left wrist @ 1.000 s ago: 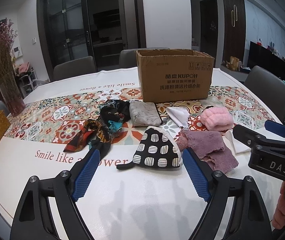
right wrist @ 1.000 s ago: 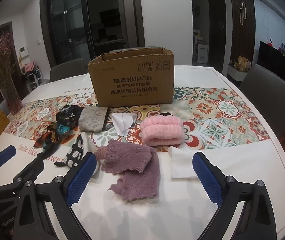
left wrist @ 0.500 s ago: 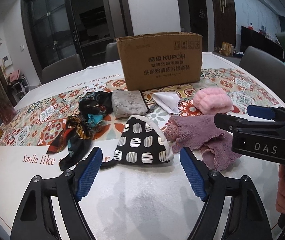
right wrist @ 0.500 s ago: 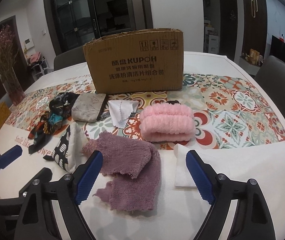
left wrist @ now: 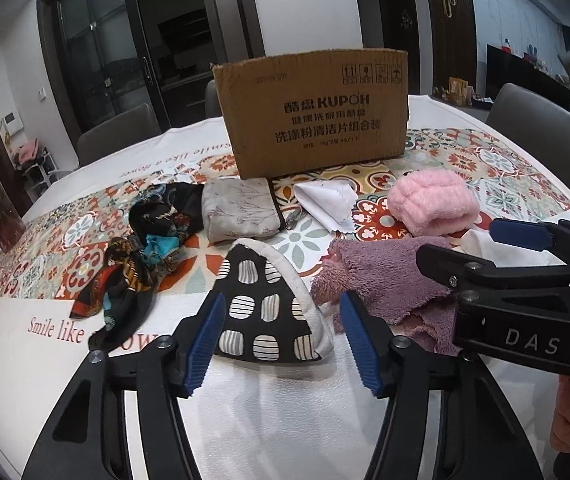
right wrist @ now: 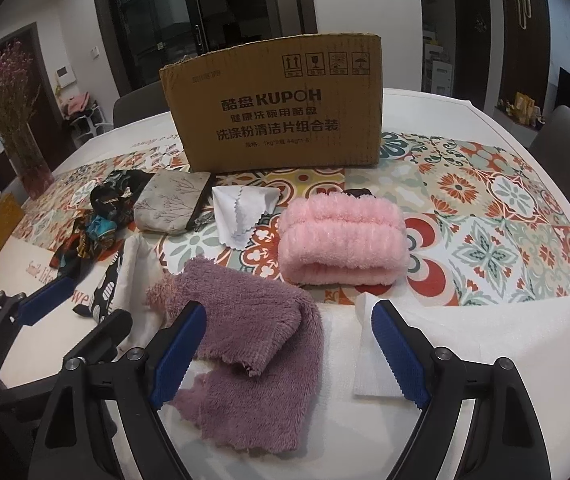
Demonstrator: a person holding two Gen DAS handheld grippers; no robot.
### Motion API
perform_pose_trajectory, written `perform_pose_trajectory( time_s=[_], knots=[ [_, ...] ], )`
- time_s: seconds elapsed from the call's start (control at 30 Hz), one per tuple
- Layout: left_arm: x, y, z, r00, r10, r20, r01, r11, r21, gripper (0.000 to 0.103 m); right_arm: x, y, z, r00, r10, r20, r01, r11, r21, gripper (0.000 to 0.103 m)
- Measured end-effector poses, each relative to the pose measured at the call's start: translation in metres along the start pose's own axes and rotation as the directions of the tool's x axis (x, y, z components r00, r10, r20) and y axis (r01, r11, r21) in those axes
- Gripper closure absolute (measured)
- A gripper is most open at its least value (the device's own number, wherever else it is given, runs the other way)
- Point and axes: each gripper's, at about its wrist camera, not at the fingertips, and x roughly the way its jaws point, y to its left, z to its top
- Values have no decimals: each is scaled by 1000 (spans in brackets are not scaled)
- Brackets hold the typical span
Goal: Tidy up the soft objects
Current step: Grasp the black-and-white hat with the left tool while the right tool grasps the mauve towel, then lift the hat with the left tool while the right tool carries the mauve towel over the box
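1. I'm closing my left gripper [left wrist: 281,334] around the spotted black-and-white pouch [left wrist: 267,312]; the pads aren't pressing it.
2. I'm narrowing my right gripper [right wrist: 289,350] over the purple towel [right wrist: 245,344], nothing grasped, before the cardboard box [right wrist: 277,104].

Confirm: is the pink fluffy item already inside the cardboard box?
No, the pink fluffy item lies on the patterned runner in front of the cardboard box.
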Motion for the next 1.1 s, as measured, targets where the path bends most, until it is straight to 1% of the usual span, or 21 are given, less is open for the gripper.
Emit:
perform_pose_trajectory(
  time_s=[0.07, 0.13, 0.17, 0.2, 0.47, 0.5, 0.53, 0.6, 0.7, 0.73, 0.87, 1.0, 1.1],
  knots=[
    [5, -2, 0, 1000, 4, -11, -4, 1000, -4, 48, 4, 0, 1, 1000, 7, -4, -7, 1000, -4, 24],
    [9, -3, 0, 1000, 12, -20, -12, 1000, -8, 54, 7, -1, 2, 1000, 12, -11, -12, 1000, -2, 25],
    [10, -3, 0, 1000, 16, -23, -16, 1000, -9, 55, 9, -2, 2, 1000, 18, -13, -18, 1000, -1, 28],
    [12, -3, 0, 999, 20, -27, -20, 1000, -9, 56, 10, -1, 2, 1000, 24, -15, -24, 1000, -3, 29],
    [28, -7, -3, 996, 33, -87, -35, 999, -14, 60, 24, 6, 0, 998, 49, -46, -51, 998, -43, 34],
    [29, -8, -3, 995, 34, -90, -36, 999, -15, 61, 26, 6, -1, 997, 50, -51, -52, 998, -42, 35],
    [29, -8, -3, 995, 36, -91, -38, 999, -15, 65, 27, 6, -1, 997, 51, -56, -53, 998, -40, 35],
    [29, -8, -3, 995, 39, -89, -41, 999, -20, 70, 30, 6, -1, 996, 61, -72, -64, 997, -35, 45],
    [28, -6, -3, 995, 30, -91, -33, 999, -29, 77, 35, 5, -3, 992, 81, -102, -83, 996, -14, 55],
    [28, -5, -3, 996, 26, -91, -29, 999, -31, 80, 34, 5, -3, 991, 81, -102, -83, 997, -10, 57],
    [22, 2, -2, 996, 22, -86, -27, 998, -57, 83, 28, 9, -3, 991, 89, -99, -91, 996, -11, 75],
    [17, 8, -1, 996, 16, -83, -22, 997, -74, 85, 19, 14, -4, 990, 106, -97, -106, 994, 4, 82],
    [11, 12, 0, 997, 18, -80, -24, 996, -82, 85, 9, 20, -4, 991, 105, -84, -106, 994, 3, 84]
  ],
)
